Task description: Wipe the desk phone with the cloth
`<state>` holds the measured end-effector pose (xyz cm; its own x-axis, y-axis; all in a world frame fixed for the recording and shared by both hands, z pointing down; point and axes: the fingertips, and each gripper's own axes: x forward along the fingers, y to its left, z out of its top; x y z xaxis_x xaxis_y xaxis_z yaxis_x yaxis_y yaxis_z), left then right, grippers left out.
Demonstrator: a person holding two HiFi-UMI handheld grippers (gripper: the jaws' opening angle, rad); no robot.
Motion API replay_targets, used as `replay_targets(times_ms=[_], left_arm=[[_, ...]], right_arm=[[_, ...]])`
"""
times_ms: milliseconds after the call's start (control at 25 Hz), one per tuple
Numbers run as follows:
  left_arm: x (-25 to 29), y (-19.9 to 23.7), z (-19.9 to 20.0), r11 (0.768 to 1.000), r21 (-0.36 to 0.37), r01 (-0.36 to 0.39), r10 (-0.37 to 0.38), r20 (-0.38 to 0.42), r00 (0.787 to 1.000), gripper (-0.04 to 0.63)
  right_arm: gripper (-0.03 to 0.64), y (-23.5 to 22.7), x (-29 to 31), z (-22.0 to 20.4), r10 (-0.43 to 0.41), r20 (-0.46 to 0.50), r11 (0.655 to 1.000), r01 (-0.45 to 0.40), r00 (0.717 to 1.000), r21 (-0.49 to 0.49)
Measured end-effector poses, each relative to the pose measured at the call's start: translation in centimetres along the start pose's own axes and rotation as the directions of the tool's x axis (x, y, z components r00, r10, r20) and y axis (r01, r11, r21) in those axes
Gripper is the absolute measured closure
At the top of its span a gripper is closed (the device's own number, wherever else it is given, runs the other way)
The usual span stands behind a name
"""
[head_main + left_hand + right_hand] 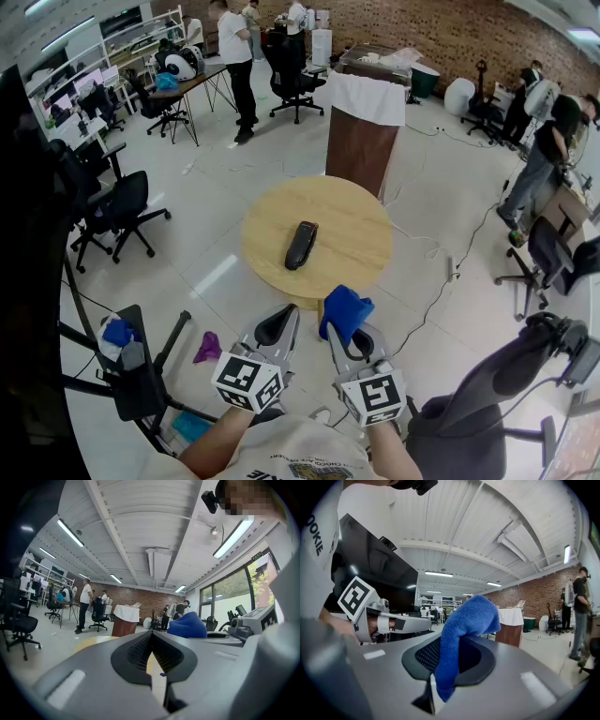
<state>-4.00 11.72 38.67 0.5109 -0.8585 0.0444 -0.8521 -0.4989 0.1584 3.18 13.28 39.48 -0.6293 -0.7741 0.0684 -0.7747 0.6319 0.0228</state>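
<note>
A black desk phone handset [301,244] lies near the middle of a round wooden table [352,248] in the head view. Both grippers hang side by side short of the table's near edge. My right gripper [345,323] is shut on a blue cloth [345,312], which bunches up above its jaws; the same cloth [465,630] fills the right gripper view. My left gripper [278,325] is shut with nothing between its jaws, and the blue cloth [187,625] shows to its right.
A brown lectern with a white cover [364,127] stands behind the table. Office chairs [117,216] sit at the left and another chair [497,389] at the right. A cable [441,281] runs across the floor. A stand with blue items [127,356] is at my lower left.
</note>
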Motion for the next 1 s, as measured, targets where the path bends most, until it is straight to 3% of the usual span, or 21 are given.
replay_targets(times_ms=[600,1000], left_arm=[[2.7,0.3,-1.1,1.0,-0.008,-0.019,0.019,-0.02,1.0,0.595],[6.9,5.1,-1.6,0.999,-0.043,-0.019,0.018,-0.021,1.0,0.595]], right_arm=[[0.555,-2.2,0.9,-1.7,0.024,-0.021,1.0,-0.024,0.999,0.008],[0.555,-4.5,6.6,-1.9,0.024,-0.041,1.0,-0.024,0.999,-0.009]])
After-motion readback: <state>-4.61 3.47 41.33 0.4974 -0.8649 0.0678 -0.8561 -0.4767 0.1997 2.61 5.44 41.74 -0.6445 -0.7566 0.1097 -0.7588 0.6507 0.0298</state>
